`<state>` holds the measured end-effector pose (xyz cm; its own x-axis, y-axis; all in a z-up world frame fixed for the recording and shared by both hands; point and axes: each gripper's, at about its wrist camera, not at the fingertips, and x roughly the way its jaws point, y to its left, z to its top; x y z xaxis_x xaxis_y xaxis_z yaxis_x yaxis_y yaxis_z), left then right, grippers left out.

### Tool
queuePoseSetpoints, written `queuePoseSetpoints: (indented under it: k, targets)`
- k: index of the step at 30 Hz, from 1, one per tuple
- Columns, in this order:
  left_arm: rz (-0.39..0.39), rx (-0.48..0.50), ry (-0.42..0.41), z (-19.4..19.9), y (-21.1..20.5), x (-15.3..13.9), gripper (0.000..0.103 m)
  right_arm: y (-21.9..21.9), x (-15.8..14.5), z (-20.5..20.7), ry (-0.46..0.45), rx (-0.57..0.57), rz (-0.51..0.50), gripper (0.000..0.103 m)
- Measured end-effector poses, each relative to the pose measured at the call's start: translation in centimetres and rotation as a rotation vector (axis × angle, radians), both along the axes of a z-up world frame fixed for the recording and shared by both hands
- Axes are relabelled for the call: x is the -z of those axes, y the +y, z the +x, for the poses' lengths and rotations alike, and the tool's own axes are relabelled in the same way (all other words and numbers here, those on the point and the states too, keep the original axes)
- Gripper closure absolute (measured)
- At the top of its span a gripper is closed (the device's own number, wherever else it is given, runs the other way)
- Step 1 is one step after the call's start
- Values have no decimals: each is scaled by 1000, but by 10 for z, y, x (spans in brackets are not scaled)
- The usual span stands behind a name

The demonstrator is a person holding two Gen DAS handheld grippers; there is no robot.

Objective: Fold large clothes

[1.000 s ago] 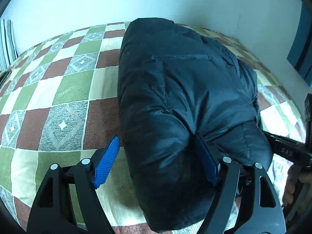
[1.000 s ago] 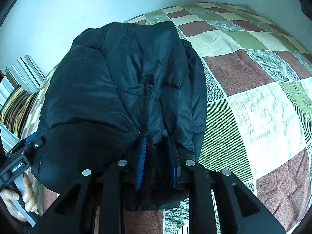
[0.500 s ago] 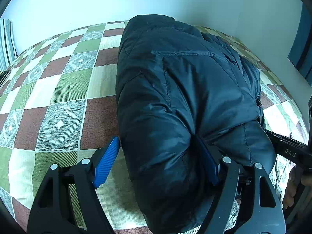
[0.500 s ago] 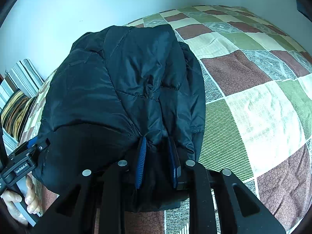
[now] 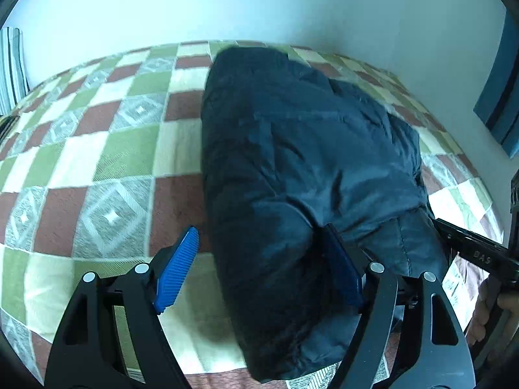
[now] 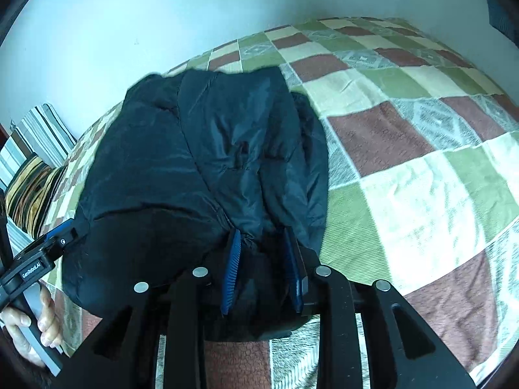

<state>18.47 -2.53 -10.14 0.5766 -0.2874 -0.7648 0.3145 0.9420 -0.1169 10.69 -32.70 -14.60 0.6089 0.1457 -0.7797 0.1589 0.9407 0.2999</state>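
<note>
Your jacket (image 5: 305,175), dark and puffy, lies folded into a thick bundle on the bed (image 5: 107,168), over the checked green, brown and cream quilt, running from the near edge toward the wall (image 5: 259,3). Your left gripper (image 5: 259,272) stands wide: its left blue pad sits in the air over the quilt, clear of the fabric, while its right pad is sunk into a crease at the jacket's near end, so nothing is pinched between them. Left view is motion-blurred. Your right gripper (image 6: 264,269) has a bunch of the jacket's near edge between its two blue pads; the jaws are opening right now, yet the fabric is bunched tight against both pads, so it reads as gripped. In the right view the jacket (image 6: 201,175) hangs over the near edge, and the left gripper's tip shows at the lower left against the jacket's side, with your left hand (image 6: 32,324) wrapped round its grey handle. In the left view your right hand (image 5: 489,308) shows at the lower right edge under the other gripper's black body. Striped pillows (image 6: 35,159) sit at the far left by the wall, well apart from the jacket. A blue panel (image 5: 499,97) hangs on the right wall.
</note>
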Motion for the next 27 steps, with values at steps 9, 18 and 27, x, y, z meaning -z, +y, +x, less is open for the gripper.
queuePoseSetpoints:
  k: [9,18,27]
  targets:
    - [-12,-32,-43,54,6,-23,25,-4,-52,50,-102,-26,-49,75]
    - [96,13,11,98,-17,2,25,15,-13,125,14,-110,-78,75]
    - [164,29,53,114,-35,31,31,12,25,141,92,-107,-54,76]
